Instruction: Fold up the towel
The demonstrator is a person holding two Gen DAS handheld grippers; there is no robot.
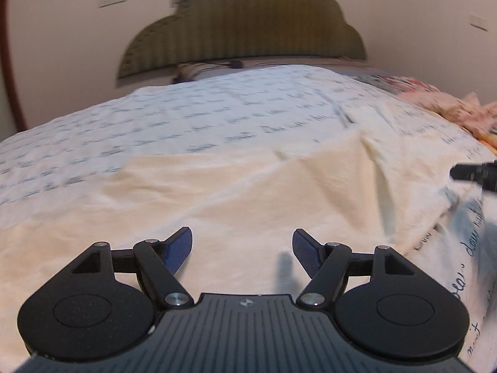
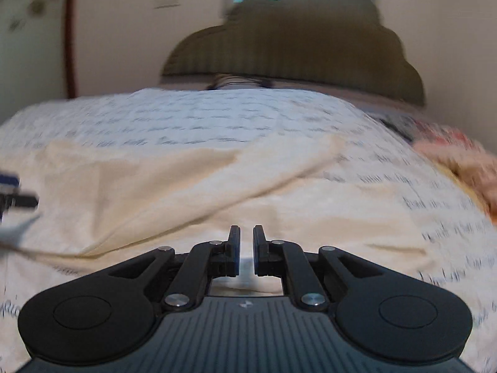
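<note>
Lying spread across the bed (image 1: 186,118), on a bedsheet (image 1: 217,115) printed with dark script, the cream towel (image 1: 248,192) is seen with several long creases running through it and one end rumpled into a raised fold. In the left wrist view the left gripper (image 1: 242,250) is held low over the towel's near part with its blue-padded fingers (image 1: 178,248) wide apart and nothing between them. In the right wrist view the right gripper (image 2: 246,248) is seen with its fingers drawn nearly together, a narrow gap left between them; no cloth can be made out inside that gap, and the towel's edge lies just ahead of the tips.

The towel is judged to be soft, limp and light, so it will sag and drape rather than keep a shape, and a single layer could slip out of a shallow pinch. It is best taken at the two corners of one short edge, with a good bite of fabric gathered between the pads, so that the edge can be carried over evenly. The sheet beneath could be caught up with it if the pinch is made too deep. A pink crumpled cloth (image 1: 450,105) lies well apart at the far right of the bed, below the olive headboard (image 1: 248,28).
</note>
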